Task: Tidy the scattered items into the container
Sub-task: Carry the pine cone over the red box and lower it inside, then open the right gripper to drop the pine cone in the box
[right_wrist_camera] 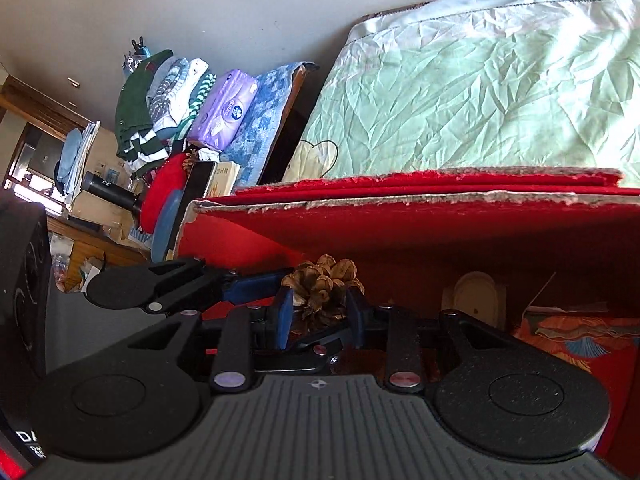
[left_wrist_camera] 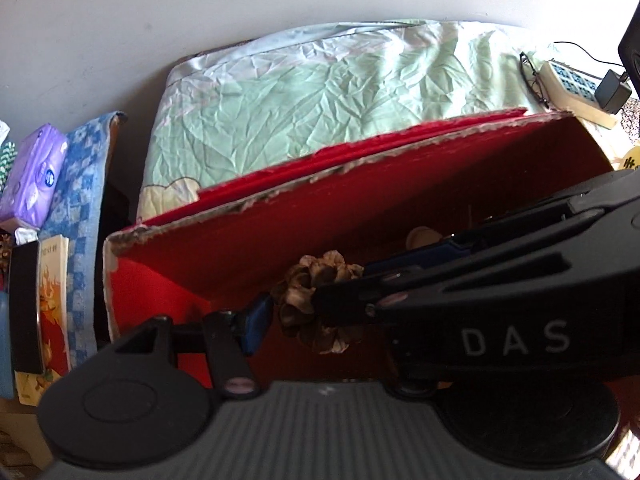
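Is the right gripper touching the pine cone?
Touching. The right wrist view shows the right gripper with both blue pads against the pine cone over the red box.

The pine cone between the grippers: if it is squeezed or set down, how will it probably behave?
The pine cone looks dry, with open, spread scales, so it is probably light and stiff. The thin scale tips may chip under hard squeezing by the right gripper. Its rounded shape could roll a little once set down inside the red box.

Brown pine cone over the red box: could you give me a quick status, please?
Right gripper straddles brown pine cone. Left gripper alongside, also at cone. Both over red cardboard box. Nothing blocking below.
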### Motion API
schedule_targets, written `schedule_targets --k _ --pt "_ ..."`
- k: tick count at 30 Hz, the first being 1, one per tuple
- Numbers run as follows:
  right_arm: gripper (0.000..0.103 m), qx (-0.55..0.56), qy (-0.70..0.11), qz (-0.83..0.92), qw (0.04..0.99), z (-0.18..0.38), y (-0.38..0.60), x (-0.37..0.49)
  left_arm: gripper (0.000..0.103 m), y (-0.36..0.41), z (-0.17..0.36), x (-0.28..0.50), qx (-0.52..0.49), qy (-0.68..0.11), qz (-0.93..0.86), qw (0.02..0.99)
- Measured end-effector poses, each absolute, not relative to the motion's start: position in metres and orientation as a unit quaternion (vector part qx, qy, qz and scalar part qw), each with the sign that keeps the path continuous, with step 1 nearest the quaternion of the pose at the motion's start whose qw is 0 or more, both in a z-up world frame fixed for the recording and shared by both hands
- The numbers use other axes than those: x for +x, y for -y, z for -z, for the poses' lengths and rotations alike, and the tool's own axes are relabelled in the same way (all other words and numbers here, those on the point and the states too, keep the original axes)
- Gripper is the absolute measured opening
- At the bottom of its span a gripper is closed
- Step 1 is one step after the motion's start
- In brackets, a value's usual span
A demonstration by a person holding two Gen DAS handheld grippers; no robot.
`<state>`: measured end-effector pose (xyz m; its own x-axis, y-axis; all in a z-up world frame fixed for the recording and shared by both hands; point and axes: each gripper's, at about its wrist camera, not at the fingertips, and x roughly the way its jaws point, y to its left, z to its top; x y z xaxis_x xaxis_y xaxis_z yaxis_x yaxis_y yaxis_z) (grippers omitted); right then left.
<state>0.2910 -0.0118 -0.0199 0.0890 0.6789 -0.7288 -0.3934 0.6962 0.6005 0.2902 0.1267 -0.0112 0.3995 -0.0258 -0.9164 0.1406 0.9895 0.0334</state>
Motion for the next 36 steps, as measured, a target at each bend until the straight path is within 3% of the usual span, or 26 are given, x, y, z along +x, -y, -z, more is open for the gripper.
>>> schedule_targets --k 14,36 --pt "0.031 0.161 -0.601 -0.330 0.710 0.055 0.011 0.304 0.059 -0.127 0.050 0.313 0.104 -0.620 0.031 0.778" --pt "0.033 0.159 -0.597 -0.323 0.717 0.040 0.019 0.297 0.067 -0.135 0.025 0.298 0.109 -0.594 0.068 0.794"
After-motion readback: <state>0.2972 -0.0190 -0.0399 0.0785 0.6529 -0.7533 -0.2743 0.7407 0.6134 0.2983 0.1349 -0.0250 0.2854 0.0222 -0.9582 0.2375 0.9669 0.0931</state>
